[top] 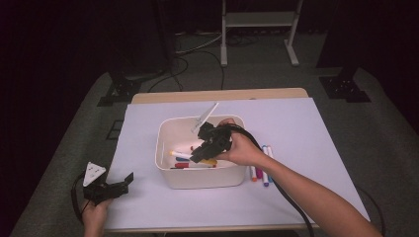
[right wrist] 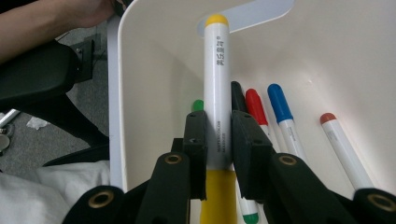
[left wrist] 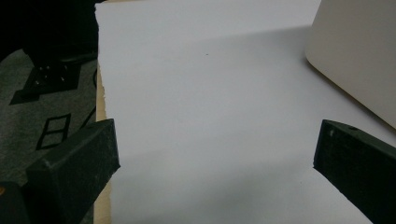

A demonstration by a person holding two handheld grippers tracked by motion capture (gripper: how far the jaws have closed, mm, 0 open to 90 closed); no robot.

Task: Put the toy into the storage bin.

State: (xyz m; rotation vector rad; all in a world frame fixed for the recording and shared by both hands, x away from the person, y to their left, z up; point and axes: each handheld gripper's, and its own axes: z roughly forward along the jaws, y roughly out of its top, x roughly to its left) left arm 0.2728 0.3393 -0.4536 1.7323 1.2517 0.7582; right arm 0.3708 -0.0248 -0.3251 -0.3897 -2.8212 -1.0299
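Right gripper (right wrist: 218,154) jaws pinch yellow marker (right wrist: 217,84) at frame center, over white bin (right wrist: 140,93), likely for dropping in. Left gripper (left wrist: 215,158) spread, idle on white sheet (left wrist: 205,93).

From my seat I see the table (top: 217,95) as a pale wooden top almost wholly covered by a white sheet (top: 296,128), with bare wood showing along its far edge. A white bin (top: 202,178) stands on the sheet directly under my right tool (top: 197,154), and a few coloured markers (top: 262,173) lie flat on the sheet just beside the bin, under my right wrist. In front of my left tool (top: 129,177) the sheet lies bare up to the bin's wall.
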